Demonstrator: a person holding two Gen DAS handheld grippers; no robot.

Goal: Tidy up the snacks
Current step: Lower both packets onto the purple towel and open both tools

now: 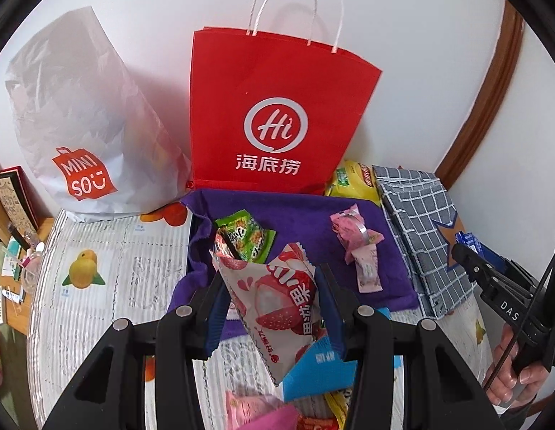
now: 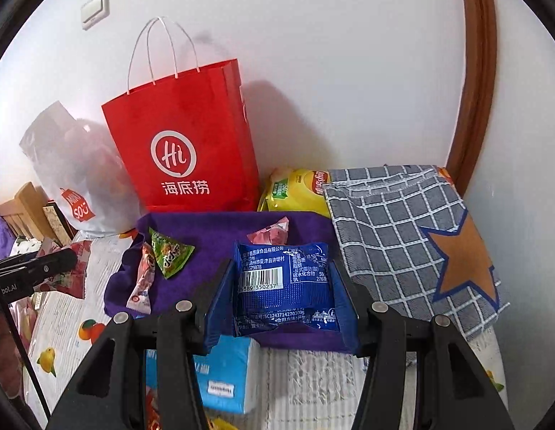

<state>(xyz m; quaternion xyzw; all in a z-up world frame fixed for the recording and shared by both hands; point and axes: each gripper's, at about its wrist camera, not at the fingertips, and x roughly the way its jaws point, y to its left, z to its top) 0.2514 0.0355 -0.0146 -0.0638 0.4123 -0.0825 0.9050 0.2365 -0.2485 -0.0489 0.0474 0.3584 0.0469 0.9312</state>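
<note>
Against the white wall at far left leans a white Miniso bag point(image 1: 80, 132), and next to it stands a red paper bag point(image 1: 277, 114) with white cord handles. Below them a purple cloth point(image 1: 306, 215) lies on the fruit-print table cover point(image 1: 98, 251), carrying a green snack packet point(image 1: 247, 236) and a pink wrapped sweet point(image 1: 356, 240). Above the cloth's near edge, the left gripper point(image 1: 270, 297) has its fingers partly closed, pressing both sides of a lychee-print snack pouch point(image 1: 274, 304). Farther right, the right gripper point(image 2: 283, 286) is likewise partly closed, its blue pads clamped on a blue snack packet point(image 2: 284, 283) over the cloth. At far right lies a checked grey cloth point(image 2: 403, 233) with an orange star.
</note>
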